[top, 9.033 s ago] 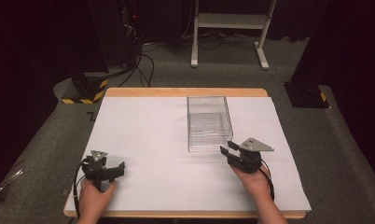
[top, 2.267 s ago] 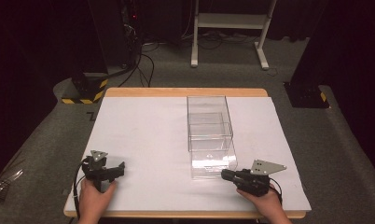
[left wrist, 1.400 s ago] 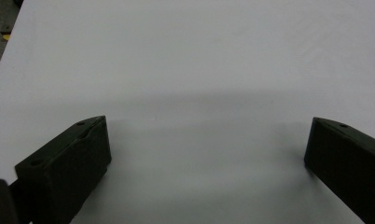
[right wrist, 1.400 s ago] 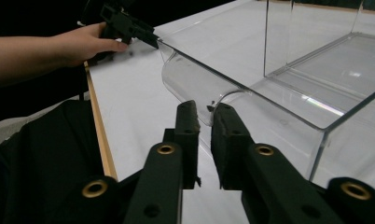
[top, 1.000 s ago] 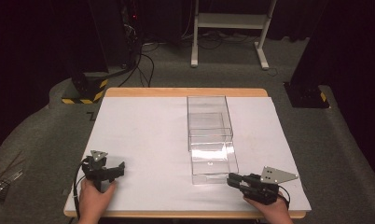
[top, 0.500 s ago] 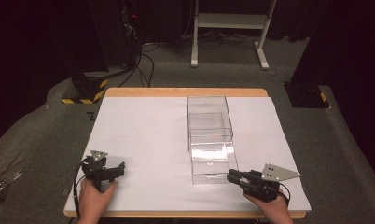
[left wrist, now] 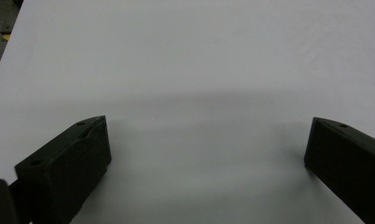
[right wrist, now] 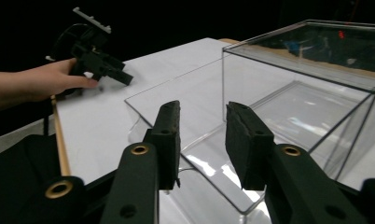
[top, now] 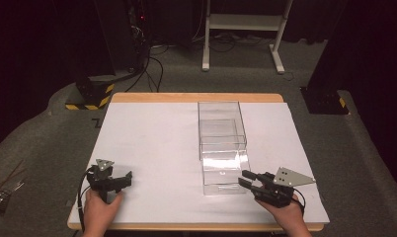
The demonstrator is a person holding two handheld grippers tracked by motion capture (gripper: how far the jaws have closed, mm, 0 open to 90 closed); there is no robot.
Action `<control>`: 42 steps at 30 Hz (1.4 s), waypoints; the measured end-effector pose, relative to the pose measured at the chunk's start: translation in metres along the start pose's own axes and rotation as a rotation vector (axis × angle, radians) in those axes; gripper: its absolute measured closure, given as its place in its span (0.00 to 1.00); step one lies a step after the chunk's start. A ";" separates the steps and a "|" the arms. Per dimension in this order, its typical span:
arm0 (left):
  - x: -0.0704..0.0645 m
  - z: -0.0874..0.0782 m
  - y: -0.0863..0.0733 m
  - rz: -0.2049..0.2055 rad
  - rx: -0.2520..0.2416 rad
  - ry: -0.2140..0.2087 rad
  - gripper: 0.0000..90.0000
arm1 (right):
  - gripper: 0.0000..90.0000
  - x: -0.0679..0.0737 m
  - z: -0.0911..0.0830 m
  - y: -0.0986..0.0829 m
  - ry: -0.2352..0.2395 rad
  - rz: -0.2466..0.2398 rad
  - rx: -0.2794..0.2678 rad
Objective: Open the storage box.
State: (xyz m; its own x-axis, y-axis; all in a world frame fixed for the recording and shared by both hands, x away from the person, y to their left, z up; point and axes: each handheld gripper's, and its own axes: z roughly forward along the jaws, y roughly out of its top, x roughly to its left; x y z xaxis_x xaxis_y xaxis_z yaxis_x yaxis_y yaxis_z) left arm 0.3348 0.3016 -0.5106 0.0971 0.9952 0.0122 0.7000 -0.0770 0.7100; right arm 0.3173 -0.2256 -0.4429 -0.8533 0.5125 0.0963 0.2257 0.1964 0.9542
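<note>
While left gripper (top: 121, 179) fingers gape empty, right gripper (top: 246, 178) fingers part-open beside clear drawer (top: 225, 172).

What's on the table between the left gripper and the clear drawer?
Nothing: in the high view, bare white table cover runs from the left gripper to the clear drawer near the right gripper.

Drawer (top: 225, 173) before box (top: 221, 129), mid-table (top: 152, 133); hand-held grippers flank: left (top: 118, 180), right (top: 249, 179).
</note>
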 end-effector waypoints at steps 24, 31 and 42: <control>0.000 0.000 0.000 0.000 -0.003 0.002 0.01 | 0.55 -0.039 -0.034 -0.023 -0.472 0.063 -0.017; 0.000 0.000 0.000 0.000 -0.003 0.002 0.01 | 0.53 -0.053 -0.034 -0.037 -0.624 0.112 0.128; 0.000 0.000 0.000 0.000 0.000 0.001 0.01 | 0.42 -0.072 -0.015 -0.057 -0.659 0.200 0.433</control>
State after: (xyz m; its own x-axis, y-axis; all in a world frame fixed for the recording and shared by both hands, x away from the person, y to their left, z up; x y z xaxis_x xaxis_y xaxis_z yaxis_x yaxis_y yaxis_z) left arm 0.3348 0.3015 -0.5106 0.0966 0.9952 0.0130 0.6996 -0.0772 0.7103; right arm 0.3591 -0.2866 -0.5001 -0.3560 0.9324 -0.0617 0.6216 0.2856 0.7294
